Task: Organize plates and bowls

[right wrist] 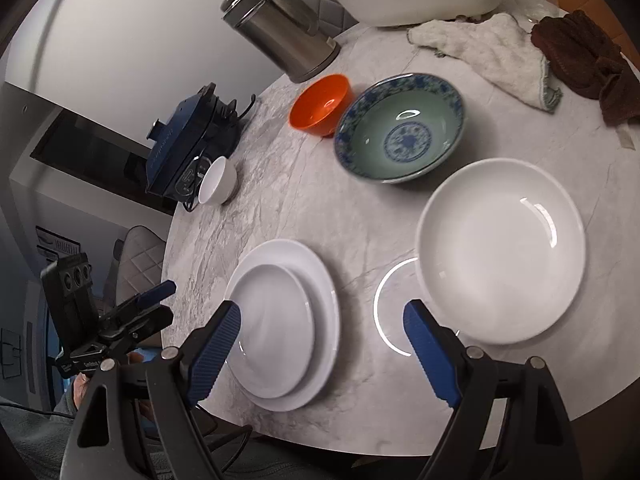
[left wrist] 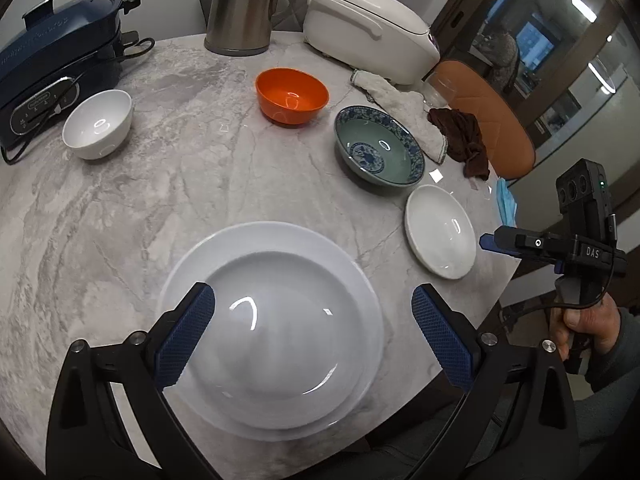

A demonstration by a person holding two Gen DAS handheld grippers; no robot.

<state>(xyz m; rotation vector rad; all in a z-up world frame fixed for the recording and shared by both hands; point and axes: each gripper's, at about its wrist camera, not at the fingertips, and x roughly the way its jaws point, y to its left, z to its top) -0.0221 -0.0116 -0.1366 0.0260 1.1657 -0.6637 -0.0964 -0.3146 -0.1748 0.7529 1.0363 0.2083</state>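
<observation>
A smaller white plate [left wrist: 280, 320] lies stacked on a larger white plate [left wrist: 180, 276] at the near table edge; the stack shows in the right wrist view [right wrist: 276, 328] too. My left gripper [left wrist: 312, 332] is open and empty just above it. A white shallow dish [left wrist: 440, 232] [right wrist: 500, 248] lies to the right. My right gripper [right wrist: 320, 348] is open and empty, between the stack and the dish; it also shows in the left wrist view [left wrist: 492, 242]. A blue-patterned green bowl [left wrist: 378, 146] [right wrist: 400, 128], an orange bowl [left wrist: 292, 94] [right wrist: 320, 104] and a small white bowl [left wrist: 98, 122] [right wrist: 218, 180] stand farther back.
A steel kettle [left wrist: 244, 8], a white rice cooker [left wrist: 368, 24] and a dark blue electric cooker [left wrist: 56, 60] stand at the back of the marble table [left wrist: 140, 200]. A white cloth [left wrist: 400, 108], a brown cloth [left wrist: 464, 140] and a blue face mask [left wrist: 506, 204] lie at the right edge.
</observation>
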